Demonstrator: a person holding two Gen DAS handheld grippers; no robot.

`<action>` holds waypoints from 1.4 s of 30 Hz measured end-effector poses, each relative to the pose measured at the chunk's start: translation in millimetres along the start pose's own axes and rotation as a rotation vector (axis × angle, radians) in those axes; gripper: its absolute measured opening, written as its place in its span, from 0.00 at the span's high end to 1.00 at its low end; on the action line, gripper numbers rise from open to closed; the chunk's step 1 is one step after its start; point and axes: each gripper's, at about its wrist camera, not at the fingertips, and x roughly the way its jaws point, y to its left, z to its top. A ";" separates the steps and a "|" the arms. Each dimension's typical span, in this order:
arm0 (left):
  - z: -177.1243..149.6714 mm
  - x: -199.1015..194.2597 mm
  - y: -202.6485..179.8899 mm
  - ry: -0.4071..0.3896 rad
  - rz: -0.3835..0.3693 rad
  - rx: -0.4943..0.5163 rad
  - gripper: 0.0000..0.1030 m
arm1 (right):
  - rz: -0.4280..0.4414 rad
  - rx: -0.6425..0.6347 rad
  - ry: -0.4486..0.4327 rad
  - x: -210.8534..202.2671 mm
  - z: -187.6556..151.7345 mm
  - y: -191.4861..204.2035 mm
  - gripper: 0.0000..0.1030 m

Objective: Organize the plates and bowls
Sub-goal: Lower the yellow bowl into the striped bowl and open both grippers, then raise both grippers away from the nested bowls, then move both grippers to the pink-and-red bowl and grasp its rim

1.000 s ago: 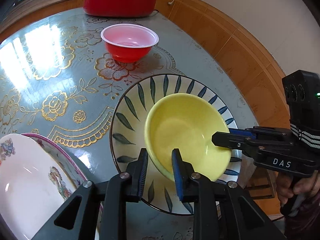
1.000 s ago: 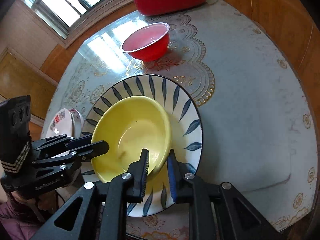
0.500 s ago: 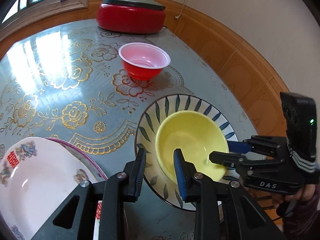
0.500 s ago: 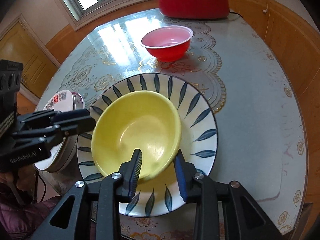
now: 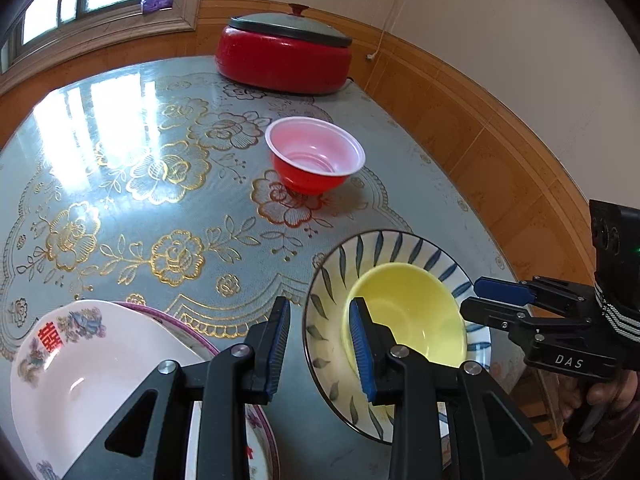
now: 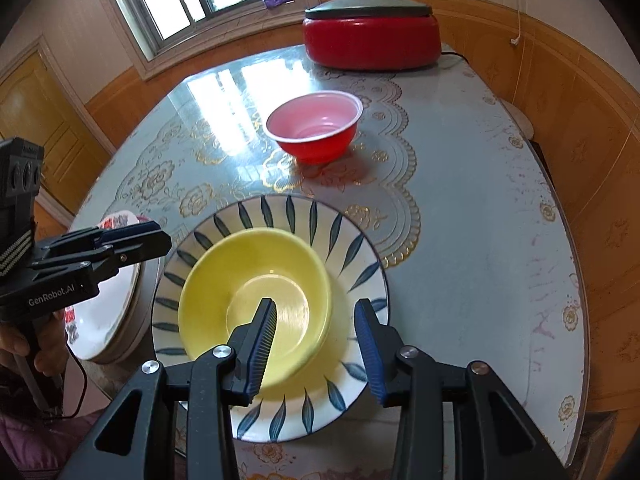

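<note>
A yellow bowl (image 6: 256,288) rests inside a white plate with dark blue leaf marks (image 6: 352,240). My right gripper (image 6: 316,344) hovers over the bowl's near rim. Its jaws are opening and the pads stand clear of the rim on both sides. In the left wrist view the yellow bowl (image 5: 404,312) and leaf plate (image 5: 384,240) lie to the right. My left gripper (image 5: 320,344) hangs above the plate's left rim with jaws opening and nothing held. Each gripper shows in the other's view: the right gripper (image 5: 472,296), the left gripper (image 6: 160,236).
A red plastic bowl (image 5: 316,160) stands alone further back on the table. Stacked white floral plates (image 5: 80,360) sit at the near left edge. A red electric pot (image 5: 284,56) with a lid stands at the far side. Wood-panelled walls run close along the right.
Both grippers let go of the yellow bowl's rim, widened and rose. The bowl, tilted before, now sits level in the leaf plate. My left gripper shifted left off the bowl.
</note>
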 end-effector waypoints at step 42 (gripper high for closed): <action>130.8 119.6 38.4 0.025 0.097 -0.195 0.76 | 0.098 0.186 -0.013 116.9 149.7 -62.5 0.89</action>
